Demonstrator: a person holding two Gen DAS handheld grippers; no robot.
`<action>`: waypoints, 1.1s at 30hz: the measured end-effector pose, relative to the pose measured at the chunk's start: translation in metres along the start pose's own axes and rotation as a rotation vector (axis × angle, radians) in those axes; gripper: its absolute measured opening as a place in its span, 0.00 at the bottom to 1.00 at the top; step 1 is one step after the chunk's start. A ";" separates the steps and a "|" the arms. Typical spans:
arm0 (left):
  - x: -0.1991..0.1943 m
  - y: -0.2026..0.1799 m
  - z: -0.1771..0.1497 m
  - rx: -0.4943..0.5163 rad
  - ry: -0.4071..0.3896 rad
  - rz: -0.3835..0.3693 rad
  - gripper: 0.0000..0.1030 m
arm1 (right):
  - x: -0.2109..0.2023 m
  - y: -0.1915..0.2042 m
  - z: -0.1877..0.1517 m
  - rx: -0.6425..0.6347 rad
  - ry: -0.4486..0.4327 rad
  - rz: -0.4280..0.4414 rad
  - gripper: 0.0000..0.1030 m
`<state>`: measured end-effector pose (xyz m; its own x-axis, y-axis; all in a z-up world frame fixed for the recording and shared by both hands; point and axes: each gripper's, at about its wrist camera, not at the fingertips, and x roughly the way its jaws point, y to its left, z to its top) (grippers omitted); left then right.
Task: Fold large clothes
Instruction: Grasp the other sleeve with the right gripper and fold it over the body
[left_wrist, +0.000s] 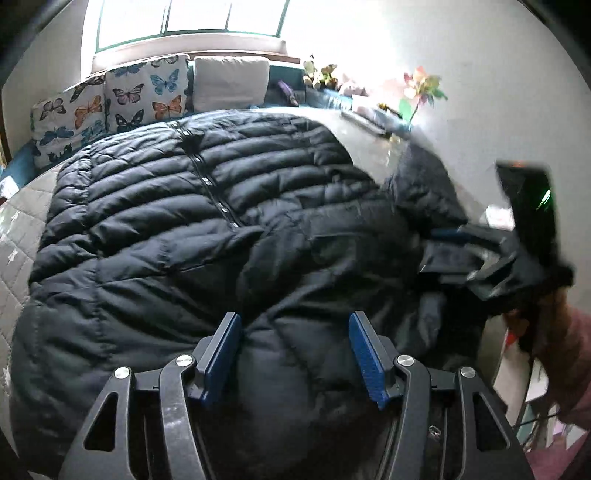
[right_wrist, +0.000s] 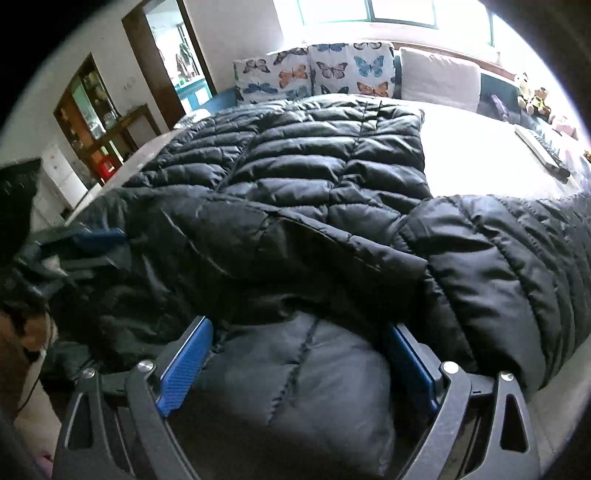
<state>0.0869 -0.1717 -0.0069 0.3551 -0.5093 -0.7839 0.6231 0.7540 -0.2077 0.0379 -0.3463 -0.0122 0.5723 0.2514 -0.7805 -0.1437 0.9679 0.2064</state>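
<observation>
A black quilted puffer jacket lies spread over a pale quilted surface, zipper side up. In the left wrist view my left gripper has a puffy fold of the jacket's near edge filling the gap between its blue pads, which press on it. To the right, my right gripper grips another part of the same edge. The right wrist view shows the jacket with a folded-over layer across the front. A thick bulge of it is clamped in my right gripper, and my left gripper is at the far left.
Butterfly-print cushions and a white cushion line the far side under a bright window. Flowers and small toys stand at the back right. A flat remote-like object lies on the surface. A person's pink sleeve is at right.
</observation>
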 end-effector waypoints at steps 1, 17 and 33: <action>0.002 -0.003 0.000 0.008 0.007 -0.003 0.62 | -0.007 -0.003 0.001 0.011 -0.013 0.015 0.96; 0.053 -0.090 0.043 0.115 0.109 -0.152 0.57 | -0.083 -0.200 -0.011 0.455 -0.151 -0.228 0.95; 0.092 -0.128 0.071 0.106 0.181 -0.301 0.47 | -0.072 -0.315 -0.011 0.763 -0.263 -0.204 0.80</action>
<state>0.0895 -0.3445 -0.0113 0.0214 -0.6134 -0.7895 0.7530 0.5294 -0.3909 0.0336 -0.6695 -0.0279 0.7117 -0.0300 -0.7019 0.5157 0.7007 0.4930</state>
